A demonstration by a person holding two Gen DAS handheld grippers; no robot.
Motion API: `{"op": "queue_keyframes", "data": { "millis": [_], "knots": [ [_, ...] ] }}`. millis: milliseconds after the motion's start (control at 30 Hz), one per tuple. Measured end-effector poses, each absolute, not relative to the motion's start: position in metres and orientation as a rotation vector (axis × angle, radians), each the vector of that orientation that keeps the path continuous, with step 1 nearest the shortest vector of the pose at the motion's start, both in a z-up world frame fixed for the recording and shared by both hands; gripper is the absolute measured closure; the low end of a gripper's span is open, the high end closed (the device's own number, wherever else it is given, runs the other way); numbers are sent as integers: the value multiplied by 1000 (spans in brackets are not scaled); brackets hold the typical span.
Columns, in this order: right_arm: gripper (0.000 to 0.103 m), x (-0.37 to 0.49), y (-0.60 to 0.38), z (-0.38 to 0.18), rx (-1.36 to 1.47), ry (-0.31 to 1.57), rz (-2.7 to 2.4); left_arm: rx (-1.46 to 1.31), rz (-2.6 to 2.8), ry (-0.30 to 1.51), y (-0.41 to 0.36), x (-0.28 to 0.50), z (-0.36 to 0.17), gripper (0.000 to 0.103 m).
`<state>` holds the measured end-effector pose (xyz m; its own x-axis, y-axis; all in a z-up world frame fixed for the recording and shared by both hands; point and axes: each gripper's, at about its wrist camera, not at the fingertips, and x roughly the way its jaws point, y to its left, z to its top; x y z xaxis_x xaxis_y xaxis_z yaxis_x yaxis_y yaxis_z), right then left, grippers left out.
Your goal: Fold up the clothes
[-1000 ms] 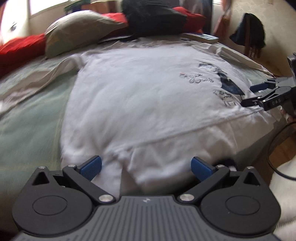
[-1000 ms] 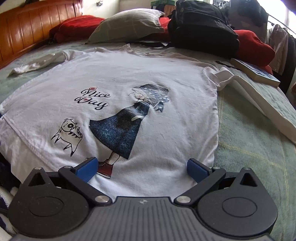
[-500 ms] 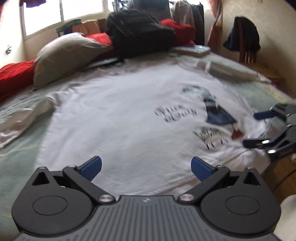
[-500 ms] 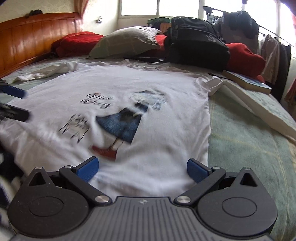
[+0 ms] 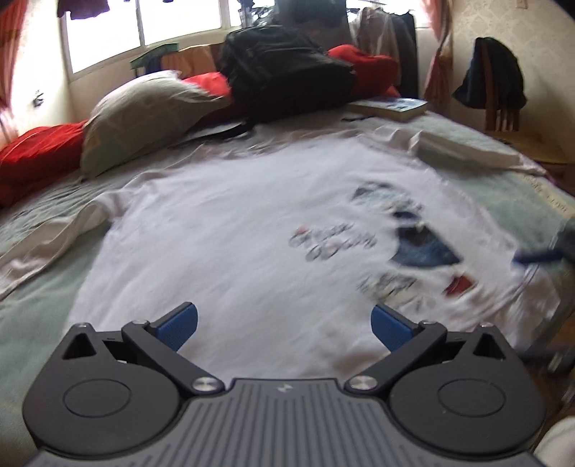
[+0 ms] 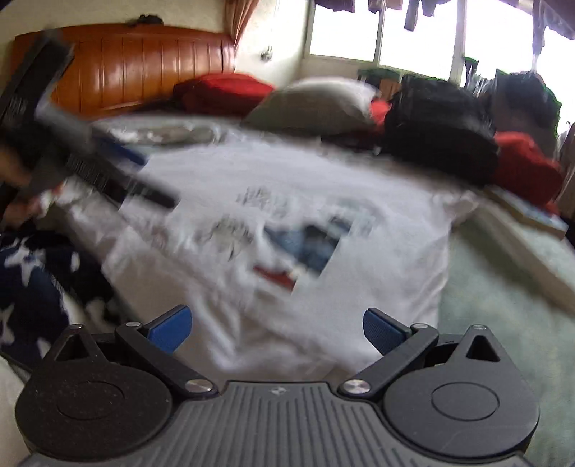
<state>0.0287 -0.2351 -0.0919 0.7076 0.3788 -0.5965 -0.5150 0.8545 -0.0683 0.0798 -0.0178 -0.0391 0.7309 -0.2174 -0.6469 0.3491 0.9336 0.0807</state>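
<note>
Ahead of both pairs of fingers, a white T-shirt lies spread flat, print side up, on a pale green bed. Its hem runs just beyond the blue fingertips, and its long axis points straight away from them toward the collar and the pillows. The left gripper has its fingers wide apart with nothing between them, over the plain half of the hem. The right gripper is likewise spread and empty, with the blurred print just ahead of it and the shirt's side edge off beyond its right finger. Each gripper is thus nearest its own end of the hem, neither closer to the cloth overall. One long sleeve trails out beyond the left fingers; the other lies doubled over far ahead on the right. No fold shows in the body, so the shirt lies as an unfolded garment; a coming pinch would likely turn on the hem or side edges lying within reach.

The bedding is soft, so the cloth may drag and bunch. Beyond the collar sit a grey pillow, red cushions, a black backpack and a book. A wooden headboard stands at far left in the right view, bright windows light the back wall, and a chair draped with dark clothing stands to the right.
</note>
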Motion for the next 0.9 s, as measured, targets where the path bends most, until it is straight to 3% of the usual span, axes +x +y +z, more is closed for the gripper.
{"op": "queue_keyframes", "data": {
  "millis": [200,367,633,900],
  "knots": [
    [0,6,-261,-103,-228,633,472,159,-263,750,-32,84,-74,1],
    [0,14,-270,-82,-132,617,483,139,-217,704,-27,64,-64,1],
    [0,104,-239,-53,-78,564,556,73,-156,650,-4,53,-43,1],
    [0,160,-216,-72,-65,646,572,46,-136,645,10,50,-44,1]
  ]
}}
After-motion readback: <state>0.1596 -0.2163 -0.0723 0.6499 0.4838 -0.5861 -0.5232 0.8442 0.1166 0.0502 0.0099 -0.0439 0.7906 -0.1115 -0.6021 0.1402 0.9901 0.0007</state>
